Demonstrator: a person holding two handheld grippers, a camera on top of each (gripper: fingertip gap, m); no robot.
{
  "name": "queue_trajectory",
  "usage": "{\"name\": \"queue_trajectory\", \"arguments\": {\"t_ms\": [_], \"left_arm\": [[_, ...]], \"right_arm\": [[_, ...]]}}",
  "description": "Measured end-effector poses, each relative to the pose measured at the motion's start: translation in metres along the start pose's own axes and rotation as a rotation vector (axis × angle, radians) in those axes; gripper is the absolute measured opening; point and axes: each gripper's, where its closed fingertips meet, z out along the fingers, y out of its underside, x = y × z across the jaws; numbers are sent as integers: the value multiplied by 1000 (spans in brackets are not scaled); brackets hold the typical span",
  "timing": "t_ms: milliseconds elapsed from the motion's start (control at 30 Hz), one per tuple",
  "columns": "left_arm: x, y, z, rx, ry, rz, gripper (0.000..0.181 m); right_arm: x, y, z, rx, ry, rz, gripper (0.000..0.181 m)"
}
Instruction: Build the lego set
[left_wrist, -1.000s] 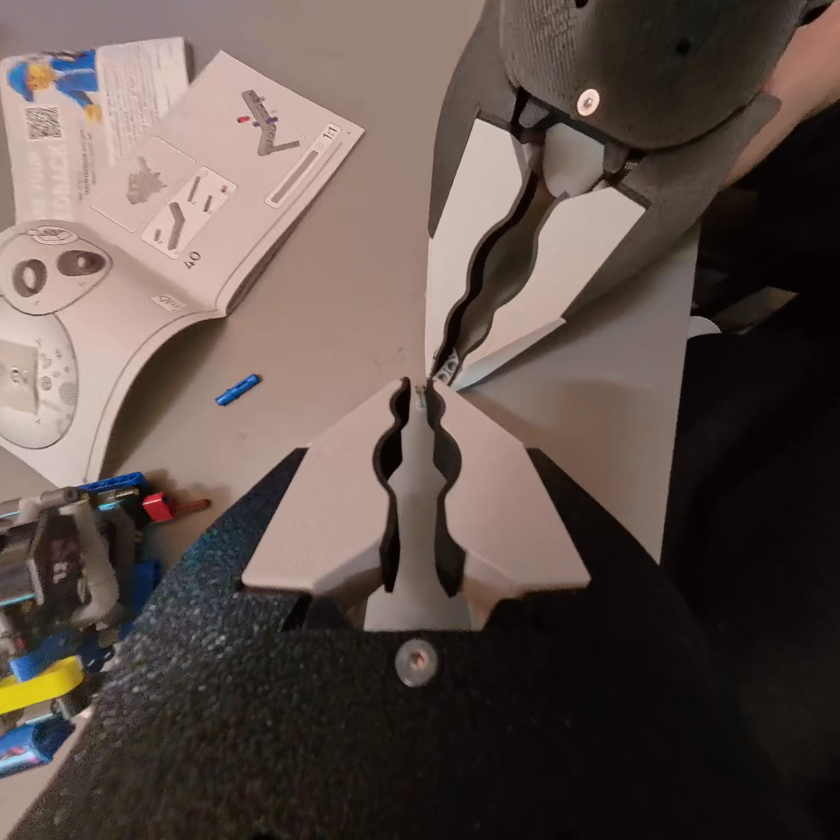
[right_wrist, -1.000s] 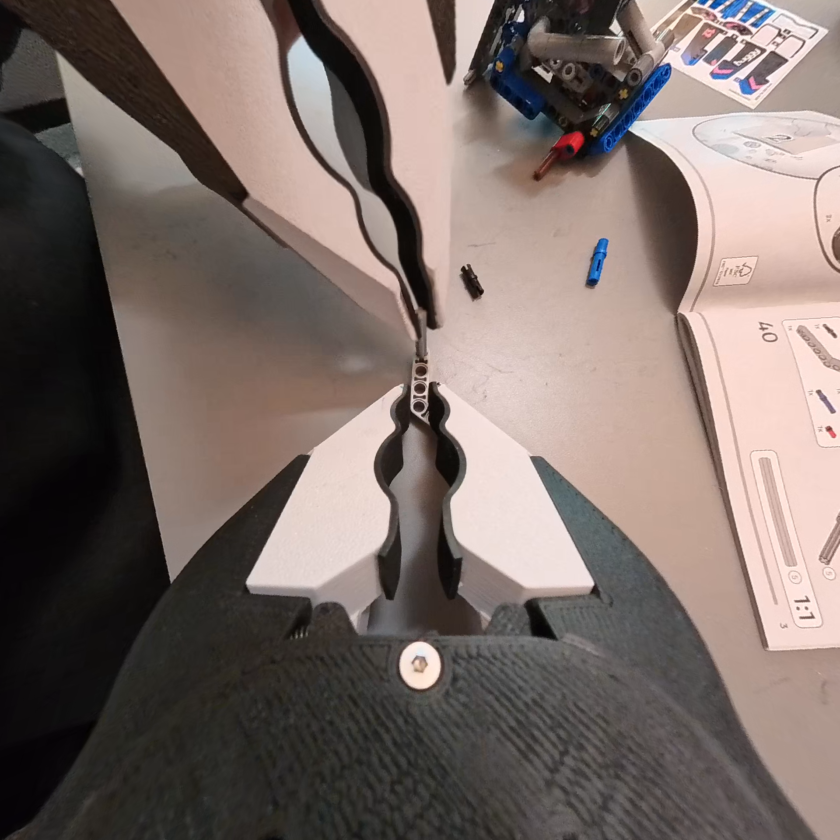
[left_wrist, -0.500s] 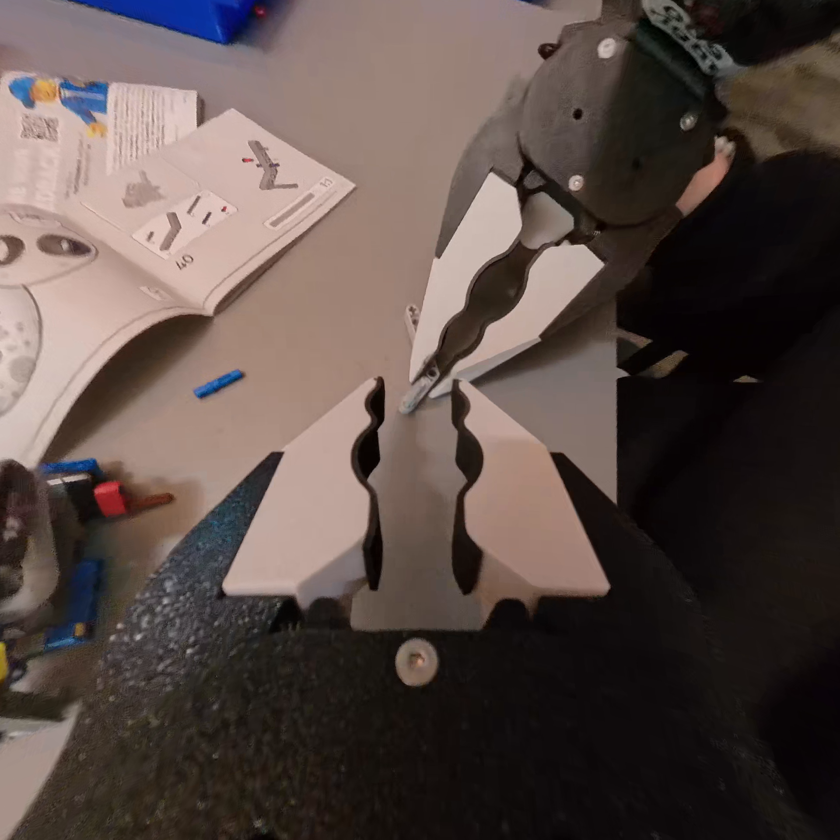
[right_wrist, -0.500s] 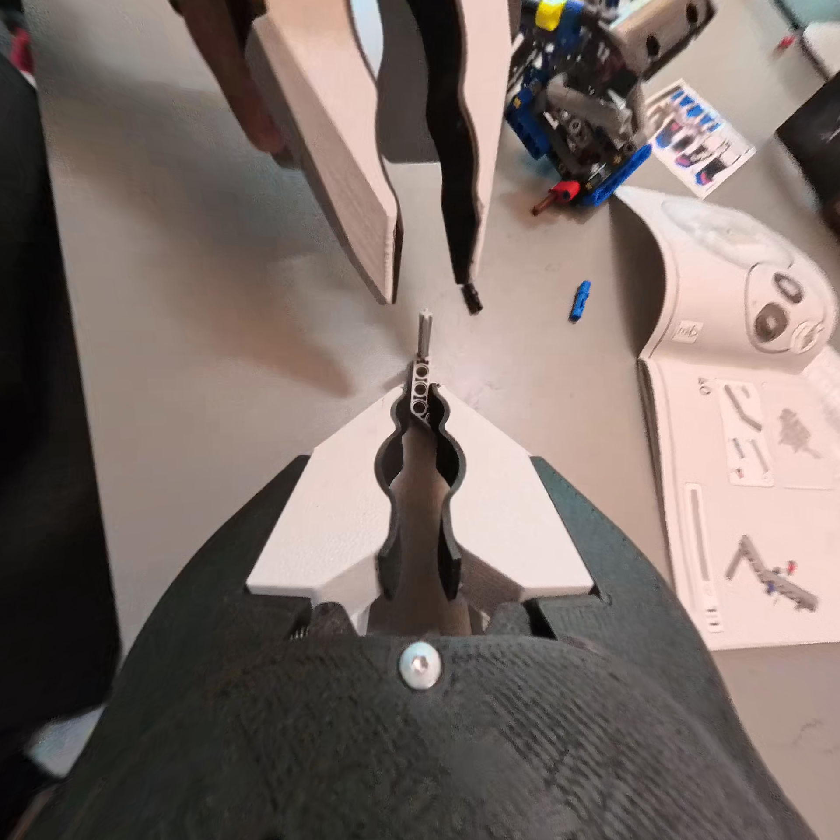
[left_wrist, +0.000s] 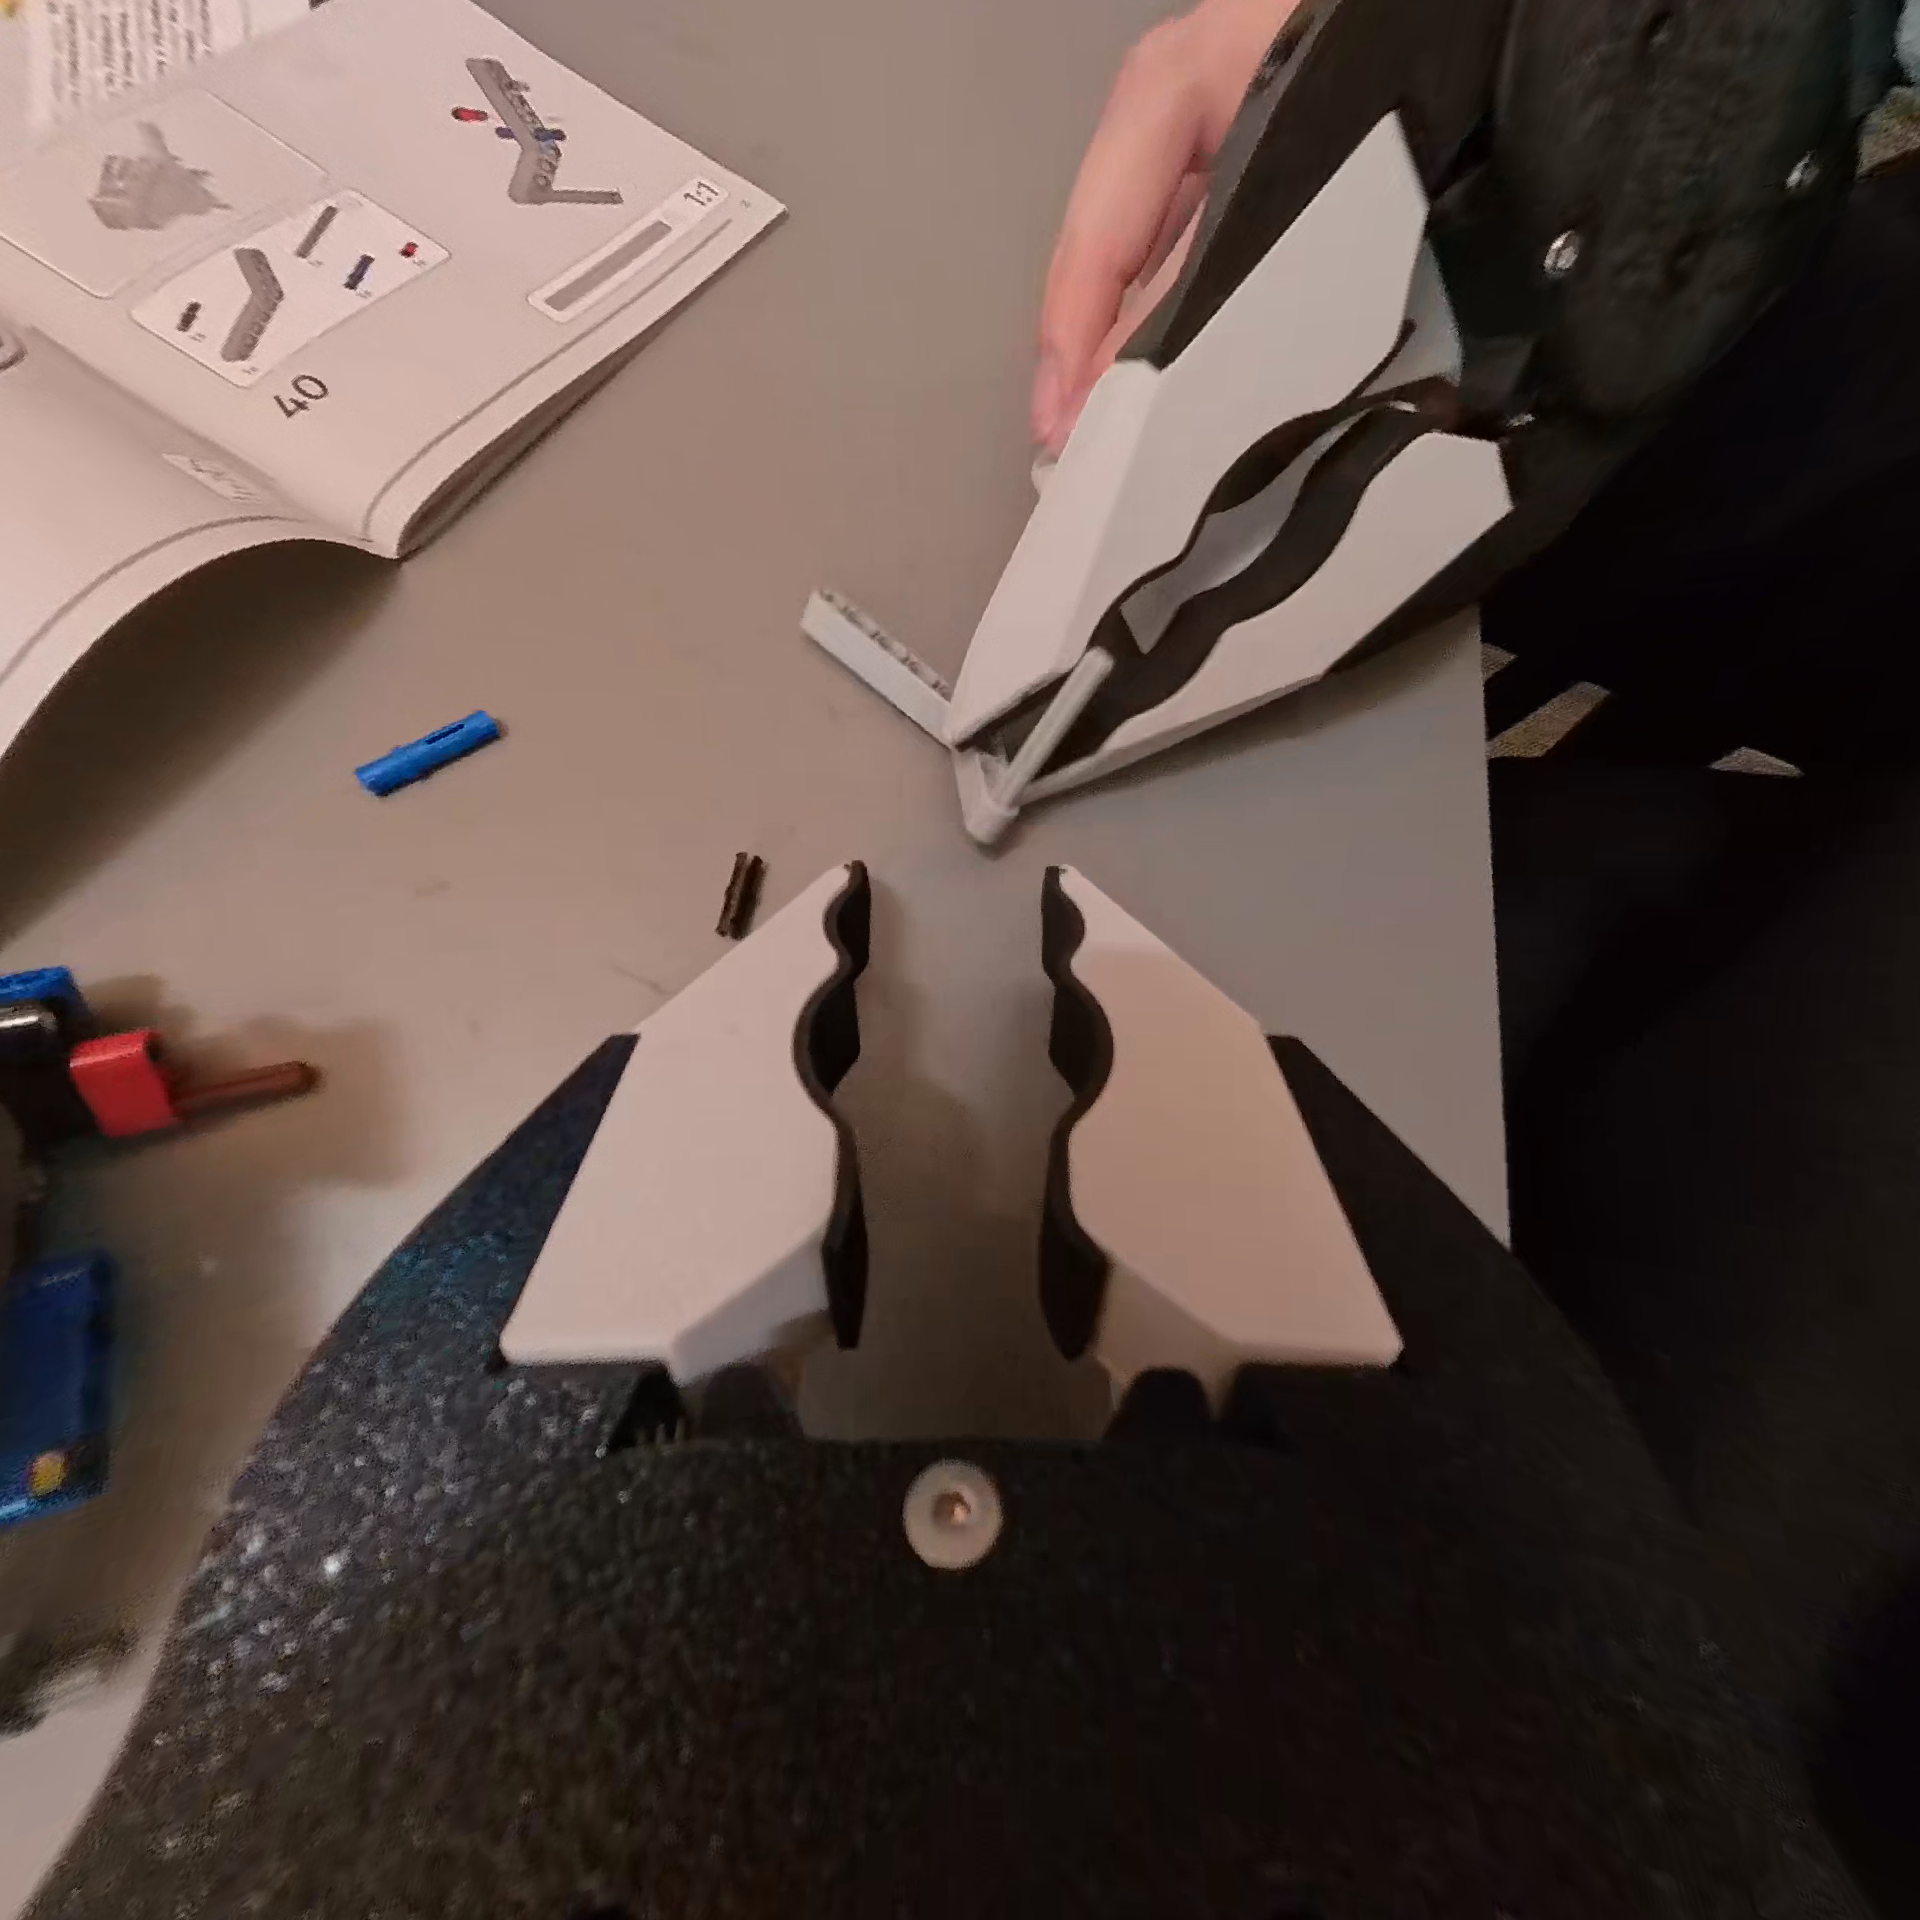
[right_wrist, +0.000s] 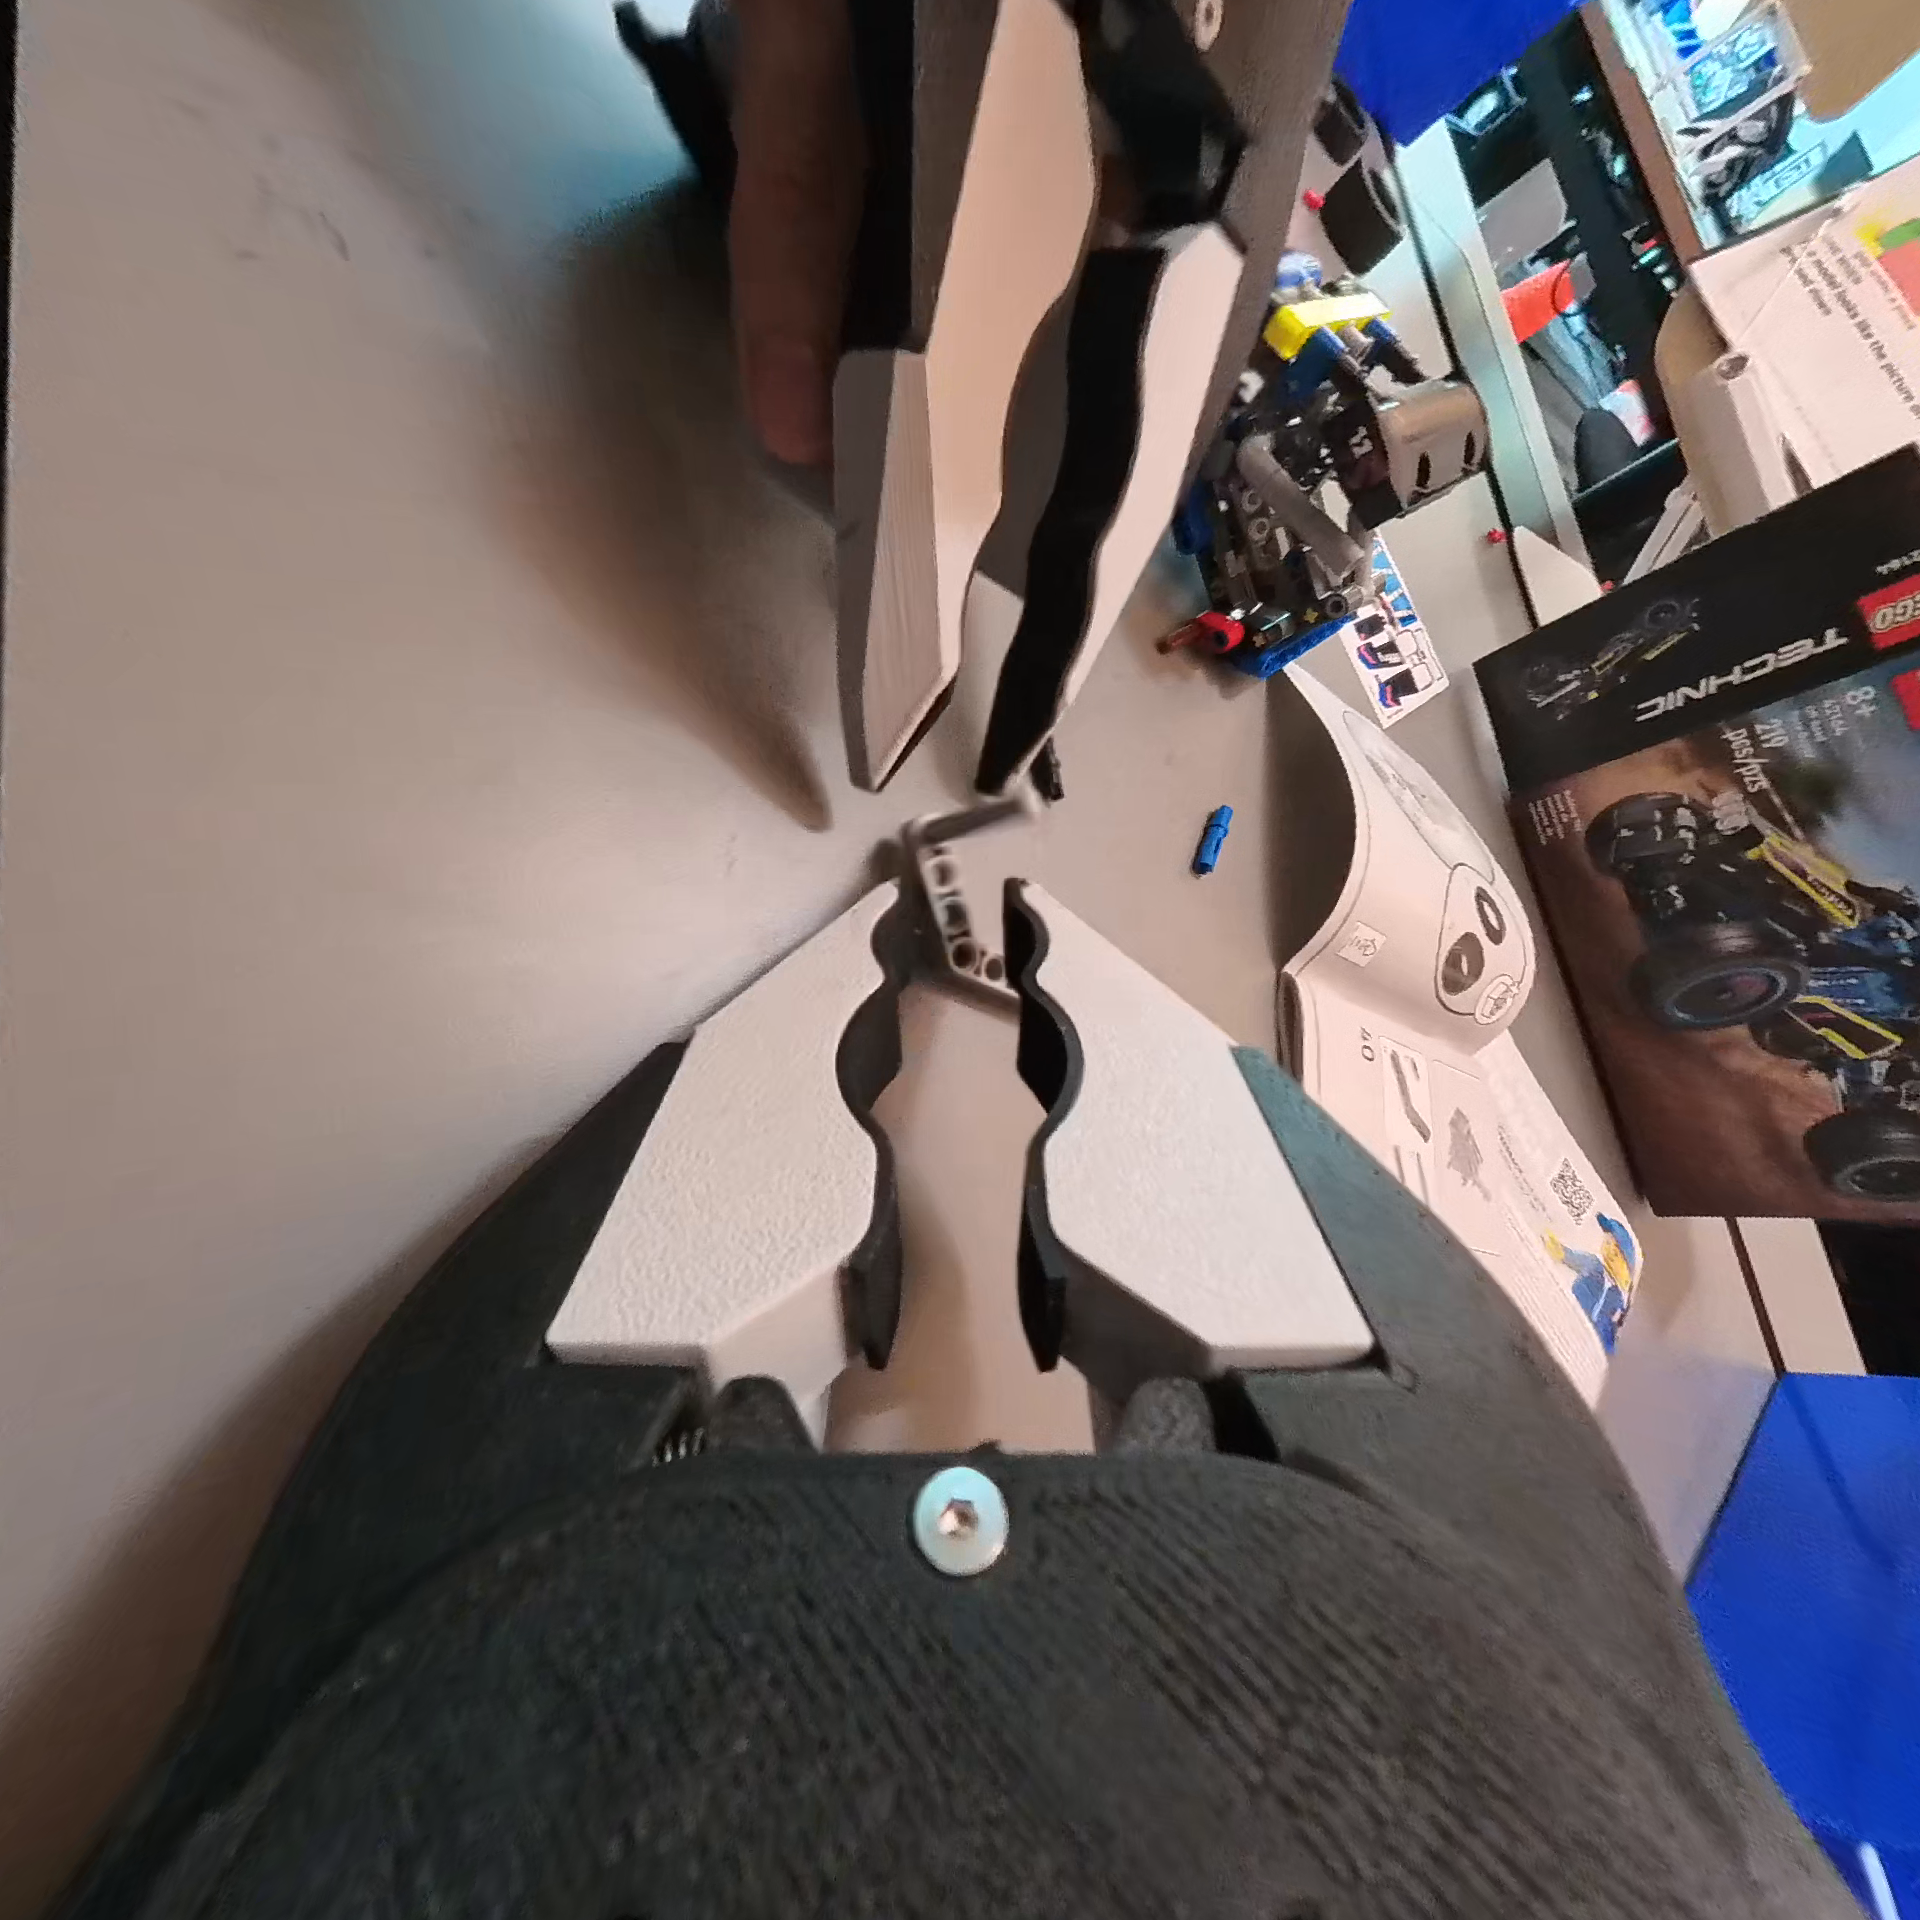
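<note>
Grey bench (left_wrist: 883, 260), booklet (left_wrist: 312, 343) lying open far from both grippers. Left gripper (left_wrist: 951, 883) spread wide, nothing between its jaws, black pin (left_wrist: 740, 894) just beside its tip. Right gripper (right_wrist: 951, 883) parted, grey angled beam (right_wrist: 951, 914) leaning loose against one finger.
</note>
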Motion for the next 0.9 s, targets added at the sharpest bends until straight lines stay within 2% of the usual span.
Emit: {"name": "queue_trajectory", "arguments": {"t_ms": [33, 100, 200, 267, 333, 367, 467, 633, 833, 900], "left_arm": [[-1, 1, 2, -8, 0, 1, 29], [0, -1, 3, -13, 3, 4, 30], [3, -3, 3, -11, 11, 4, 31], [6, -3, 5, -14, -2, 18, 32], [6, -4, 11, -23, -43, 50, 32], [4, -4, 13, -30, -79, 77, 25], [0, -3, 14, -76, -184, 227, 4], [-9, -10, 7, -149, -436, 600, 4], [-20, -28, 1, -192, -761, 914, 4], [-18, -34, 4, -191, -799, 980, 5]], "right_arm": [[2, 0, -2, 2, 13, 8, 16], [2, 2, -11, -4, -3, 95, 24], [14, 7, -26, 0, -8, 376, 23], [21, 18, -29, -49, -14, 574, 22], [21, 28, -26, -104, -27, 686, 18], [21, 30, -24, -123, -34, 732, 17], [23, 29, -19, -121, -52, 919, 19], [29, 23, -18, -11, -77, 1223, 22], [36, 16, -16, 148, -77, 1371, 32], [41, 11, -16, 212, -66, 1400, 31]]}}
